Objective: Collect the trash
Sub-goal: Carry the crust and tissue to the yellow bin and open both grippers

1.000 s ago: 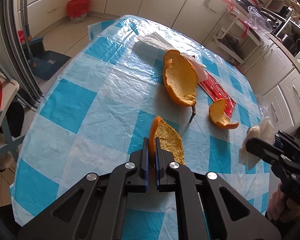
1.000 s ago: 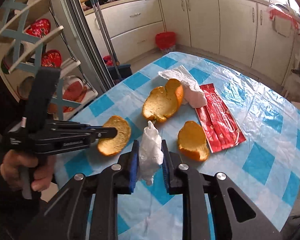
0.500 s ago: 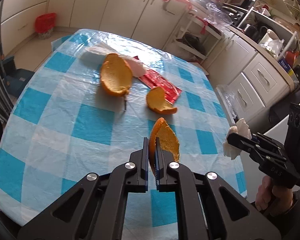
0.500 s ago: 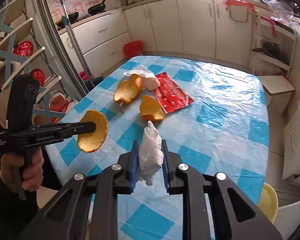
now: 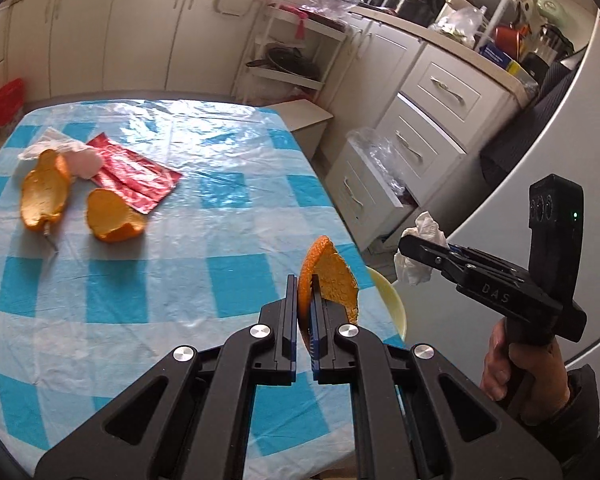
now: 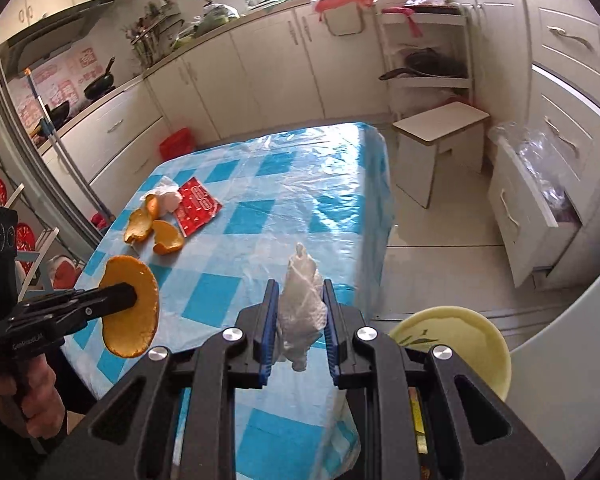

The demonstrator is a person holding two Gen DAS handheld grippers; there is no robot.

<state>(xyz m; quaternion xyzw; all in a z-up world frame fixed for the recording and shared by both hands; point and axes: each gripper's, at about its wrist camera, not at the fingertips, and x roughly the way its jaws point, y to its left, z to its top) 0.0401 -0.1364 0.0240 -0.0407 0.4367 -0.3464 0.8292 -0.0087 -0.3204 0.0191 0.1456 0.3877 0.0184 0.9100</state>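
Both loads should be carried over the yellow bin (image 6: 460, 340) off the desk (image 5: 180, 280) corner before the jaws release, so nothing drops short. The left gripper (image 5: 303, 312) pinches an orange peel (image 5: 328, 280) by its edge; the right gripper (image 6: 298, 320) clamps a crumpled tissue (image 6: 302, 304) between its jaws, just beside the bin.

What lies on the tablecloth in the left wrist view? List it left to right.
Large orange peel → small orange peel → red wrapper.
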